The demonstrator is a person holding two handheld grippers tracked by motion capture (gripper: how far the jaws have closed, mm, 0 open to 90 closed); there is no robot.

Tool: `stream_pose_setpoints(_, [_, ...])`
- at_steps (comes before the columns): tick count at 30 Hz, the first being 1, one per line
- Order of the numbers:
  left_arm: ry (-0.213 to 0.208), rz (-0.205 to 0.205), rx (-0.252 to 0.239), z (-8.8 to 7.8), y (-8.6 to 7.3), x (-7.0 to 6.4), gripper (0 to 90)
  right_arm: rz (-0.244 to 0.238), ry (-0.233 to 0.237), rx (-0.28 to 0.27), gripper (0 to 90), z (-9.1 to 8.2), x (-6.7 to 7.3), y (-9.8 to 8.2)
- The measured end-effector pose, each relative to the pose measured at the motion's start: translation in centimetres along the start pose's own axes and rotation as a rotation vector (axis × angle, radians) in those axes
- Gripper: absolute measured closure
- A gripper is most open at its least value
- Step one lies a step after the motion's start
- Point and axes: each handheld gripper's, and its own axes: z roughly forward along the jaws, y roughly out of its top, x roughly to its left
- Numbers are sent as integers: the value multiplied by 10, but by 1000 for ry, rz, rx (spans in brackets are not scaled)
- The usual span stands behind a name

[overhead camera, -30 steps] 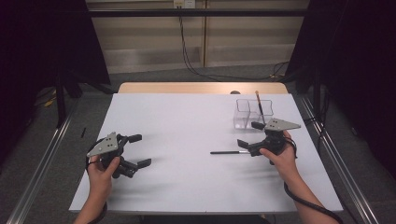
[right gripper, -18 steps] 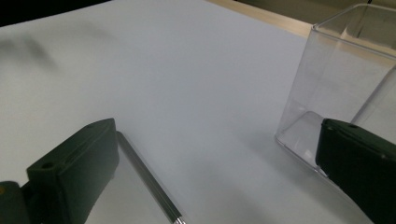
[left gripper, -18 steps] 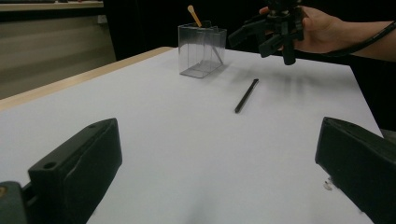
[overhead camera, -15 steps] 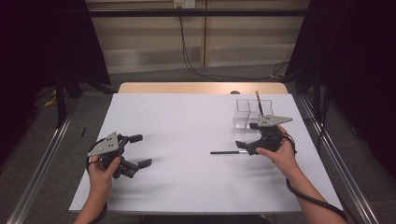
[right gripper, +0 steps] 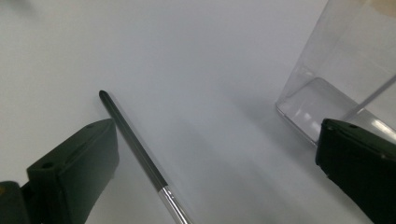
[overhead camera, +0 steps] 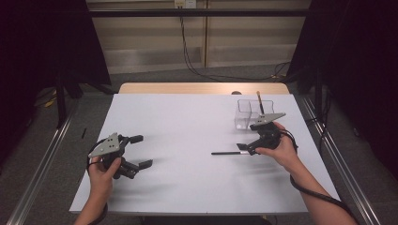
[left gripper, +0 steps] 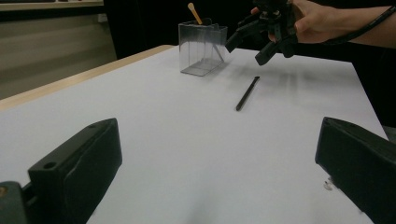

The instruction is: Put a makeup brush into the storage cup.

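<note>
Right gripper: jaws spread wide, holding nothing, poised just above the brush's metal end.
Left gripper: jaws wide apart, empty, held low over the table's near left.
Brush: flat on the white table, near the clear box.

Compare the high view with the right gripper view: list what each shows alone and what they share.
High view alone: both hands, the open left gripper at the table's left, cables on the floor behind, a stick standing in the clear box. Right gripper view alone: a silver section joining the brush's black handle. Shared: brush lying on the table, clear box, open right gripper.
</note>
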Motion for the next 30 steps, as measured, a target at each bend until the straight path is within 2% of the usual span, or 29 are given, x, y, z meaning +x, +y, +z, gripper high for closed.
stream_pose_setpoints(7, [-4, -5, 1, 1, 0, 0, 5, -21, 6, 81, 0, 3, -2, 5])
stream_pose_setpoints(12, [-3, 0, 2, 1, 0, 0, 5, -28, 3, 118, 39, 7, -2, 8])
stream_pose_setpoints(19, [-4, -3, 4, 1, 0, 0, 5, -62, 12, 182, 154, 13, -1, 12])
stream_pose_setpoints(30, [-6, -4, 7, 1, -1, 1, 5, -119, 73, 241, 328, 21, 1, 15])
